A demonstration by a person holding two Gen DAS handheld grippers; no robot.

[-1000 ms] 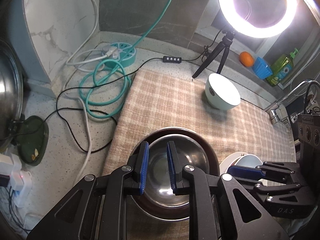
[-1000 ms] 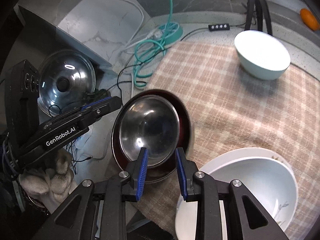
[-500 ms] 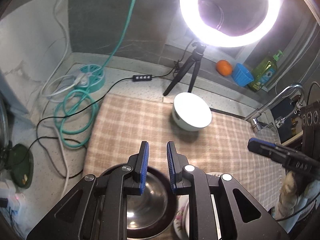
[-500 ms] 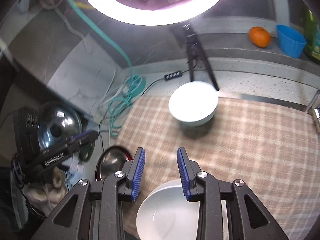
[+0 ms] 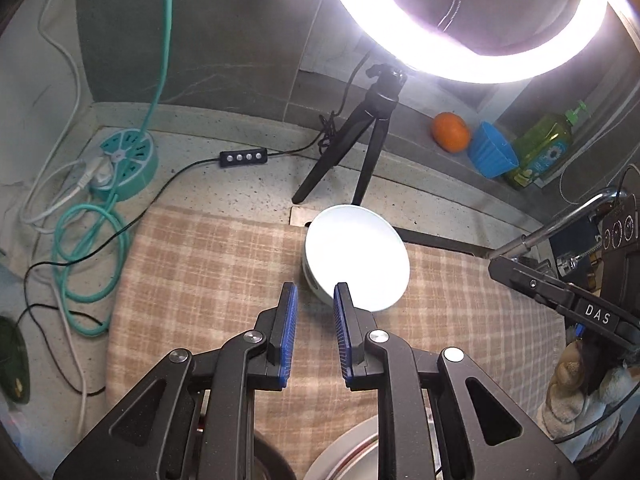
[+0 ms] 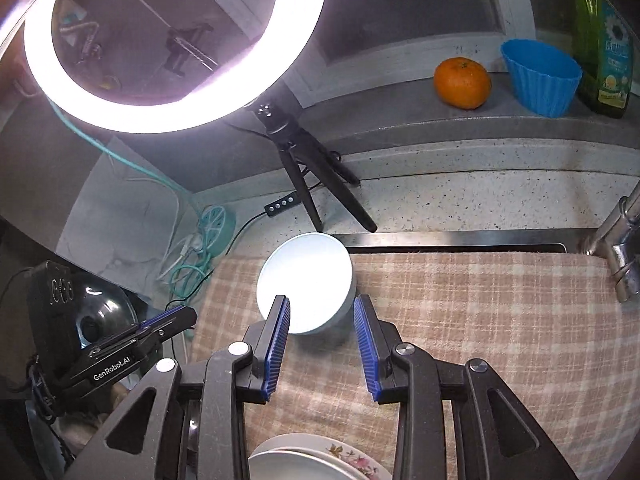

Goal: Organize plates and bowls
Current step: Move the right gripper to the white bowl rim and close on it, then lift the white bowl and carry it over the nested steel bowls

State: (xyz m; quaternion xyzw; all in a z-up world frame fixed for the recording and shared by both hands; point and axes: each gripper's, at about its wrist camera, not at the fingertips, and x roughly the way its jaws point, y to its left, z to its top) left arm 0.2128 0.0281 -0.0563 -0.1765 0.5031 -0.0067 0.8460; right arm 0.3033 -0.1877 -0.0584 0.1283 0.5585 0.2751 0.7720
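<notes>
Speckled stone bench (image 5: 248,184), checked cloth: both grippers' fingers apart, empty, facing the pale round ceramic bowl (image 6: 306,284); next, probably grasp its rim.

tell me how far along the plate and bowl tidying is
Done, as far as shows: white dishes sit stacked on a floral plate at the near edge of the checked cloth. In hand: nothing; the left gripper and right gripper are both open and empty. Left: the pale bowl sits alone at the cloth's far edge, ahead of both grippers.
</notes>
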